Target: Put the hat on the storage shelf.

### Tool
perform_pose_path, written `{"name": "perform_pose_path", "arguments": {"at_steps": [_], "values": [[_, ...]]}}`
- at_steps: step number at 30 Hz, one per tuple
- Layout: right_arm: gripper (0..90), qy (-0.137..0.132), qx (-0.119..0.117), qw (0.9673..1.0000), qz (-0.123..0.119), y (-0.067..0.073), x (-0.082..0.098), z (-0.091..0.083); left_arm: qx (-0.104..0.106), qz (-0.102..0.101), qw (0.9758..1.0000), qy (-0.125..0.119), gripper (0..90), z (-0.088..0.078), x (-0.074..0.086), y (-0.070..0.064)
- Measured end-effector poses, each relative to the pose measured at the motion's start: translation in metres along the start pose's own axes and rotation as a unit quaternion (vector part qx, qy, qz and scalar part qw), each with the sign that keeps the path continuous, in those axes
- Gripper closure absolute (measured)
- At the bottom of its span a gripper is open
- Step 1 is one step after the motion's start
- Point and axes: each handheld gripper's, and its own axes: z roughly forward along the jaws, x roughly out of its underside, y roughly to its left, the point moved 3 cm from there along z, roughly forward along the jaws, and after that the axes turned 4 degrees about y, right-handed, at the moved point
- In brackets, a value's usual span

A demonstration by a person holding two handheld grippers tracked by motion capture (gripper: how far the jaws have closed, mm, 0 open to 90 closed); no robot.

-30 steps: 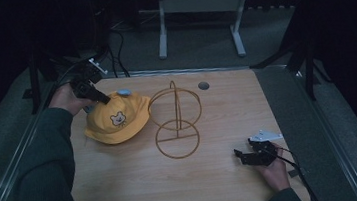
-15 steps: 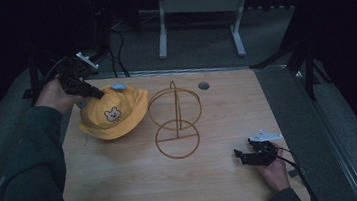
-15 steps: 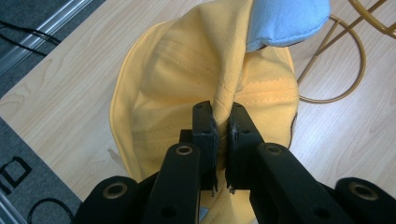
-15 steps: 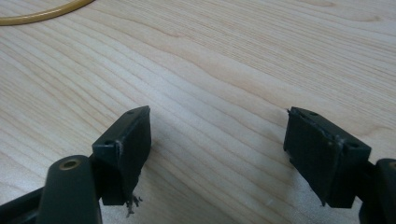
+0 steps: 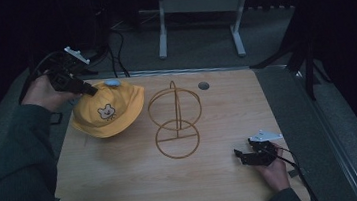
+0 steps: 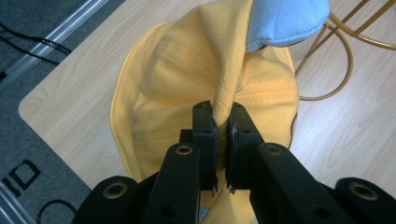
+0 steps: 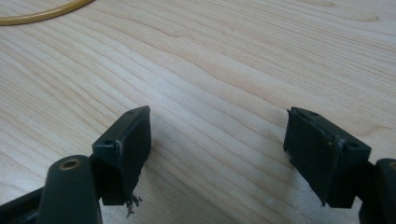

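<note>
A yellow bucket hat (image 5: pixel 110 111) with a small bear patch and a pale blue tip (image 5: pixel 112 82) hangs lifted over the table's back left. My left gripper (image 5: pixel 90 91) is shut on a fold of its brim; the left gripper view shows the yellow cloth (image 6: pixel 196 74) pinched between the pads at my left gripper (image 6: pixel 223 117). Beside the hat a gold wire hat stand (image 5: pixel 175 122) stands upright at mid table. Low over the wood near the front right, my right gripper (image 5: pixel 239 156) is open, and my right gripper (image 7: pixel 217 135) has nothing between its jaws.
A small round grey insert (image 5: pixel 203 85) sits in the table's back edge. Grey floor, cables (image 5: pixel 119 41) and a metal frame's legs (image 5: pixel 197 13) lie beyond the table. A metal rail (image 6: pixel 56 35) runs along the table's left side.
My left hand has risen and drawn back toward the far left corner, pulling the hat up off the table. The right hand has stayed put.
</note>
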Motion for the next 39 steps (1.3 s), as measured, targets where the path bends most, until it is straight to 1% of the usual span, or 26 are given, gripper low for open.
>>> {"name": "perform_pose_path", "arguments": {"at_steps": [2, 3, 8, 11, 20, 26, 31, 34, 35, 37, 39], "values": [[23.2, 0.000, 0.000, 1.0000, 0.000, 0.000, 0.000, 0.000, 0.001, -0.002, 1.0000, -0.004, 84.3, -0.002, 0.000, 0.000], [23.2, 0.000, 0.000, 1.0000, 0.000, 0.000, 0.000, 0.000, 0.000, -0.002, 1.0000, -0.007, 84.3, -0.005, 0.000, 0.000], [23.2, 0.001, 0.000, 1.0000, 0.000, 0.000, 0.000, 0.000, -0.003, 0.000, 1.0000, -0.008, 84.3, -0.013, 0.002, 0.001], [23.2, 0.000, 0.000, 1.0000, 0.000, 0.000, 0.000, 0.000, -0.003, -0.002, 0.9999, -0.014, 84.2, -0.017, 0.003, 0.000], [23.2, 0.000, 0.000, 1.0000, 0.000, 0.000, 0.000, 0.000, -0.003, 0.003, 0.9998, -0.020, 84.3, -0.028, 0.003, -0.001], [23.2, 0.000, 0.000, 1.0000, 0.000, 0.000, 0.000, 0.000, -0.002, 0.006, 0.9998, -0.020, 84.3, -0.032, 0.003, -0.001], [23.2, 0.000, 0.000, 1.0000, 0.000, 0.000, 0.000, 0.000, -0.001, 0.007, 0.9996, -0.028, 84.3, -0.036, 0.002, -0.003], [23.3, 0.000, 0.000, 1.0000, 0.000, 0.000, 0.000, 0.000, -0.003, 0.012, 0.9996, -0.027, 84.3, -0.040, 0.002, -0.003], [23.3, 0.000, 0.000, 1.0000, 0.000, 0.000, 0.000, 0.000, -0.003, 0.009, 0.9995, -0.031, 84.3, -0.041, 0.001, -0.003], [23.2, 0.000, 0.000, 1.0000, 0.000, 0.000, 0.000, 0.000, -0.004, 0.014, 0.9994, -0.030, 84.3, -0.044, 0.001, -0.003], [23.2, 0.000, 0.000, 1.0000, 0.000, 0.000, 0.000, 0.000, -0.002, 0.013, 0.9993, -0.035, 84.3, -0.047, 0.000, -0.005]]}}
